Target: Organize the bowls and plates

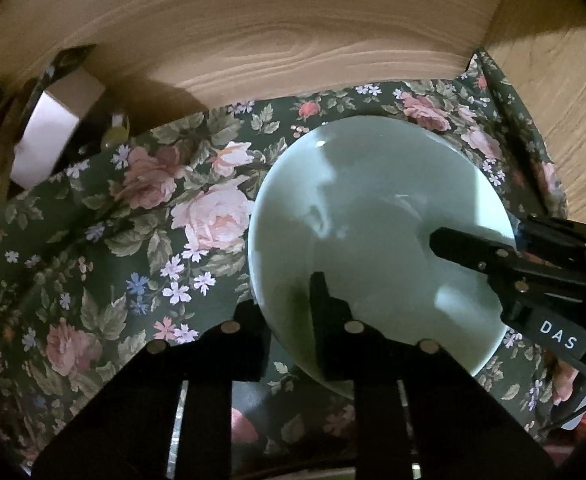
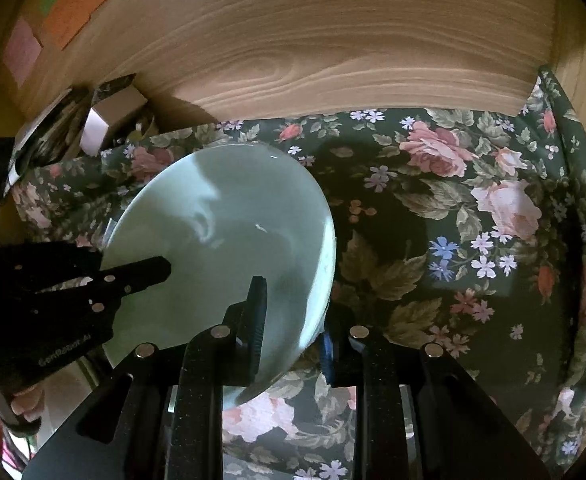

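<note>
Left hand-held gripper (image 1: 289, 320) is clenched on the near rim of the pale green bowl (image 1: 373, 208). Right hand-held gripper (image 2: 293, 320) grasps the opposite rim. Bowl sits on floral cloth (image 1: 133, 220).

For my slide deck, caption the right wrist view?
Both grippers clamp a pale green plate over a floral cloth.

The plate (image 1: 373, 208) is a pale, glossy green, plain, with grey reflections across it. The cloth (image 1: 141, 208) under it is dark green, printed with pink roses, grey-green leaves and small white and blue flowers — a few red buds too. The wood (image 1: 253, 32) behind is light tan with darker grain lines. Both grippers (image 1: 289, 312) (image 2: 293, 320) are black — one bears white letters. A box (image 2: 109, 124) at the back is brown and white.
</note>
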Action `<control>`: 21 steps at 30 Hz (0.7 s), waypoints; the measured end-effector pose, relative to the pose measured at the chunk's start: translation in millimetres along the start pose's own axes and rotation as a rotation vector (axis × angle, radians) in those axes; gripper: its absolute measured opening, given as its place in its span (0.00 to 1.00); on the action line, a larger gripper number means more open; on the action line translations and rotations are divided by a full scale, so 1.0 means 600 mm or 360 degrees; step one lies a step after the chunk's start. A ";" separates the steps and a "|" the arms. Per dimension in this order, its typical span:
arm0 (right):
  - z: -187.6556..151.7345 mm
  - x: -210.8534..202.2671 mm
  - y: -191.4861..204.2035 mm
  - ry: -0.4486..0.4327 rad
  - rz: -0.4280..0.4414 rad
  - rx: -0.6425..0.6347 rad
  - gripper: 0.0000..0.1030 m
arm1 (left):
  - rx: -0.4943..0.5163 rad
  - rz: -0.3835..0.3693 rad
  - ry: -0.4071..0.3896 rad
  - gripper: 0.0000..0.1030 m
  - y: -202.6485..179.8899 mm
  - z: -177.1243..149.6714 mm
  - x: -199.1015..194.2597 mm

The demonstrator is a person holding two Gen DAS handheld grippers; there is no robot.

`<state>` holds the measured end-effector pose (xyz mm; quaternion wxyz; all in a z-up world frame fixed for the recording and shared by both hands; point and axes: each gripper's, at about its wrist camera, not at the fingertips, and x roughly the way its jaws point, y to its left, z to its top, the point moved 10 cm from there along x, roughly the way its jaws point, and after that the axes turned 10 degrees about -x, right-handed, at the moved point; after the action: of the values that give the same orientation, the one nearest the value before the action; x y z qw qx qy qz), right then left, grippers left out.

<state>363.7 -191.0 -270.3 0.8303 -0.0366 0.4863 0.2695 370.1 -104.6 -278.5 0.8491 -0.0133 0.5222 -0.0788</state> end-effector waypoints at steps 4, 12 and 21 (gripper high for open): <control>0.005 -0.011 0.002 -0.0027 -0.0006 -0.0006 0.19 | 0.0002 -0.0008 -0.0016 0.17 0.000 0.000 -0.007; 0.025 -0.058 0.025 -0.0125 -0.0024 -0.0067 0.19 | -0.0025 -0.0053 -0.0148 0.17 0.005 0.011 -0.068; 0.036 -0.104 0.078 -0.0211 -0.0028 -0.0156 0.19 | -0.0063 -0.0057 -0.0289 0.17 0.033 -0.007 -0.147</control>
<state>334.2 -170.2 -197.9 0.8603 -0.0635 0.4161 0.2876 329.8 -71.5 -204.6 0.8910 -0.0466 0.4442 -0.0820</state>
